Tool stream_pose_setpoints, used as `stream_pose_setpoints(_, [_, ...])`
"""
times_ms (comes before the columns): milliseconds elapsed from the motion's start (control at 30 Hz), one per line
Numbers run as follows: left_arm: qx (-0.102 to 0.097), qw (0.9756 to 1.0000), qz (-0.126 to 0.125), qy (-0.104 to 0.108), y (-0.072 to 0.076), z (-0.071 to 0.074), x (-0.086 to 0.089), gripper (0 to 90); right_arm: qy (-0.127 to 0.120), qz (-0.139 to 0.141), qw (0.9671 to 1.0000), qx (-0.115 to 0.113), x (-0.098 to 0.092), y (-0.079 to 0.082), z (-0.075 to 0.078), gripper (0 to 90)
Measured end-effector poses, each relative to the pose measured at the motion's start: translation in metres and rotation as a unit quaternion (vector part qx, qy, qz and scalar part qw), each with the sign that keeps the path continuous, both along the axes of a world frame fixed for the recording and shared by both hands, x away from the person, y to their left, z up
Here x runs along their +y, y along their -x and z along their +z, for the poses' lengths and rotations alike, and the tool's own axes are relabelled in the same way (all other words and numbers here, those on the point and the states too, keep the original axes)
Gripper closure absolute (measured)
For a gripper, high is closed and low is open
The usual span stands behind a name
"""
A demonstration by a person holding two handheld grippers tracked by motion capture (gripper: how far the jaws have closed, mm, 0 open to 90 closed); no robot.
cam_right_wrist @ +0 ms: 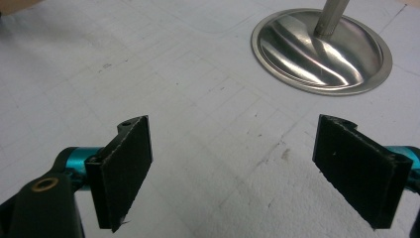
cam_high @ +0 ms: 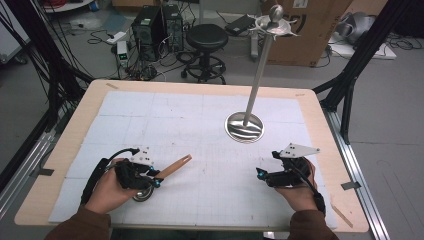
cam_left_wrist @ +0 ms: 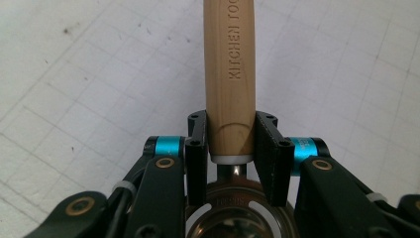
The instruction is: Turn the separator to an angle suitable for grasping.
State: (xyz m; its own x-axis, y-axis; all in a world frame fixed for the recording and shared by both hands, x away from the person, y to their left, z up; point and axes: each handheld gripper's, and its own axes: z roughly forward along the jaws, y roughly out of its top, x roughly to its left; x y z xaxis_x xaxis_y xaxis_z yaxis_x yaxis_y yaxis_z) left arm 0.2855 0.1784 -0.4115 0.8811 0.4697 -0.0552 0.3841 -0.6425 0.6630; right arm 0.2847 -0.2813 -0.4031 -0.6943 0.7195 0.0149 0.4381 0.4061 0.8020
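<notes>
A cluttered lab floor behind a pale wooden worktop [cam_high: 65, 145]

Beyond its white gridded mat [cam_high: 165, 120], a black round stool [cam_high: 206, 37] stands on the grey floor [cam_high: 395, 100], beside dark computer towers [cam_high: 157, 25], tangled cables [cam_high: 100, 35] and a large cardboard box [cam_high: 310, 30]; black frame struts [cam_high: 367, 45] rise at both sides.

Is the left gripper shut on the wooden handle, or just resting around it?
Shut on it. In the left gripper view, both black pads of the left gripper press flat against the wooden handle, with no gap either side.
</notes>
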Motion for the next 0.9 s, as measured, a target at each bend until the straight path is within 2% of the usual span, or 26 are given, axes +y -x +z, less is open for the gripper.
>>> stream_pose_setpoints(67, [-0.001,1.0,0.0,0.005,0.0,0.001,0.001,69.2,0.0,0.0,1.0,0.0,0.0,0.0,0.0,14.3])
stream_pose_setpoints(100, [-0.004,0.9998,0.003,0.021,0.001,0.004,0.002,69.2,-0.001,0.0,1.0,0.001,0.0,0.0,0.0,14.3])
stream_pose_setpoints(133, [-0.004,0.9998,0.003,0.021,0.001,0.004,0.002,69.2,-0.001,0.0,1.0,0.001,0.0,0.0,0.0,14.3])
stream_pose_setpoints(300, [-0.01,0.9988,0.002,0.048,0.001,0.008,0.005,69.2,-0.002,0.001,1.0,0.001,0.0,0.0,0.0,14.3])
stream_pose_setpoints(667, [-0.019,0.9967,0.001,0.079,0.002,0.016,0.015,69.2,-0.007,-0.005,1.0,0.002,-0.001,-0.002,0.0,14.3])
stream_pose_setpoints(900, [-0.024,0.9959,0.001,0.087,0.002,0.018,0.017,69.2,-0.009,-0.009,0.9999,0.0,-0.001,-0.002,0.002,14.3])
